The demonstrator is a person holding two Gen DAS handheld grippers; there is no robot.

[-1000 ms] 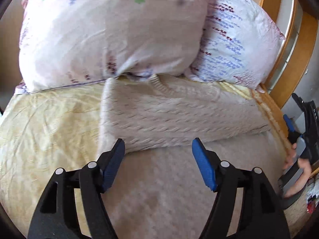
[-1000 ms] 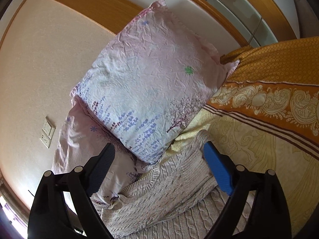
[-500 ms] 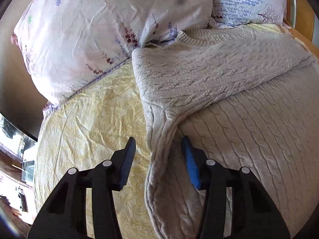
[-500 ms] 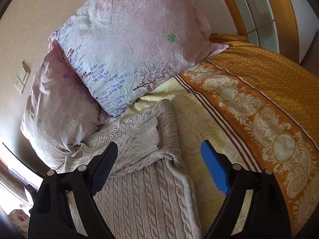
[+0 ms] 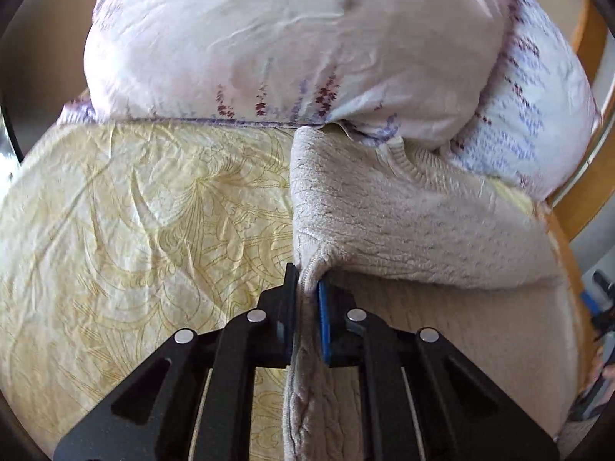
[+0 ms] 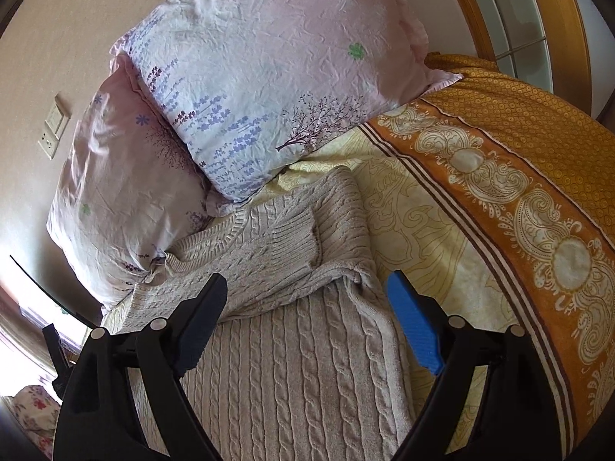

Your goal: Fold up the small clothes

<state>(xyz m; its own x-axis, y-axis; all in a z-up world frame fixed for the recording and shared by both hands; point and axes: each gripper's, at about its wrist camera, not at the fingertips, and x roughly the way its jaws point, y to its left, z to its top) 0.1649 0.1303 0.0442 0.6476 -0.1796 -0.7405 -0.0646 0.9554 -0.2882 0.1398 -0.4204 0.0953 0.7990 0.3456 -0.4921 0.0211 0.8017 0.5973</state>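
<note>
A beige cable-knit sweater (image 5: 415,230) (image 6: 292,365) lies flat on the bed, its sleeves folded across the chest and its collar against the pillows. In the left wrist view my left gripper (image 5: 306,288) is shut on the sweater's left edge, just below the folded shoulder, and the knit bunches up between the pads. In the right wrist view my right gripper (image 6: 307,307) hovers open over the sweater's right side near the folded sleeve, with nothing pinched between its fingers.
Two floral pillows (image 6: 261,88) (image 5: 288,38) lean at the head of the bed behind the collar. The sweater rests on a pale yellow sheet (image 5: 134,230). An orange patterned blanket (image 6: 519,176) covers the right side. A wooden headboard (image 5: 592,176) curves behind.
My left gripper moved left and down to the sweater's edge and closed on it. The right gripper tilted down and rolled; it stays open.
</note>
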